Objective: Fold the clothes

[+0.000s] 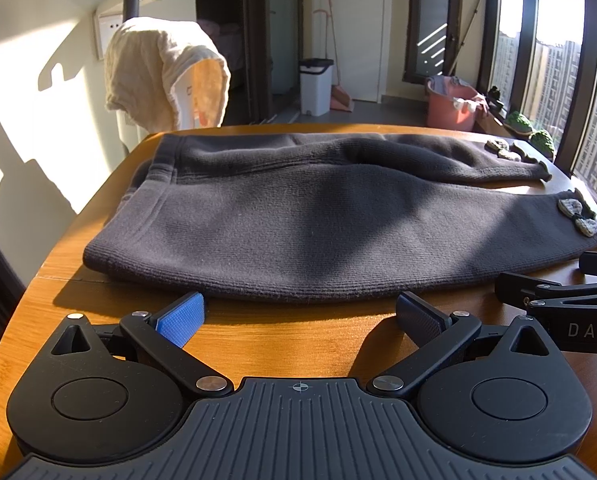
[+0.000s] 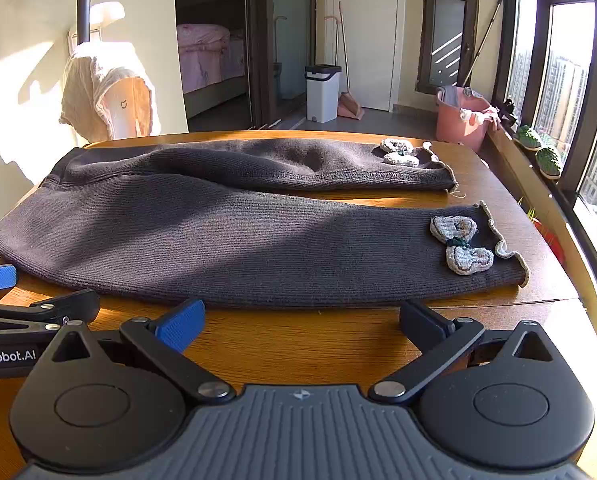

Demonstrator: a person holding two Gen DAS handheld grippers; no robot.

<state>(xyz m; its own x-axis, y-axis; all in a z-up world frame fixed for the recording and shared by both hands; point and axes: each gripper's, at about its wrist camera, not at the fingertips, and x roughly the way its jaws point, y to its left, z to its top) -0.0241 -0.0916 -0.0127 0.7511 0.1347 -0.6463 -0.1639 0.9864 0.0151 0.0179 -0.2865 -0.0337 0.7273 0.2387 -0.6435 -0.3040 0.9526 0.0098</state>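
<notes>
The left gripper sits low over the table, level and pointing straight at the near edge of the pants; its two fingers are spread wide, with nothing between them, and the tips stop just short of the fabric without touching it. The right gripper has the same pose beside it: low, level, fingers wide apart and empty, tips just before the hem of the near leg. Each camera catches the other tool at its side: in the left view the black body of the right gripper shows at the right edge, and in the right view the left gripper with one blue pad shows at the left edge. The pants are dark grey knit and lie flat across the wooden table, waistband to the left, both legs going to the right and a little apart at the ends. The left view shows the waistband clearly. The right view shows the leg ends better: a pale crochet bow on the near cuff and another bow on the far cuff, with a strip of sunlit wood between the legs. Behind the table a cream towel hangs over a stand, and a white bin and a pink bucket stand on the floor near the window. Only the right view shows a bed through the doorway.
</notes>
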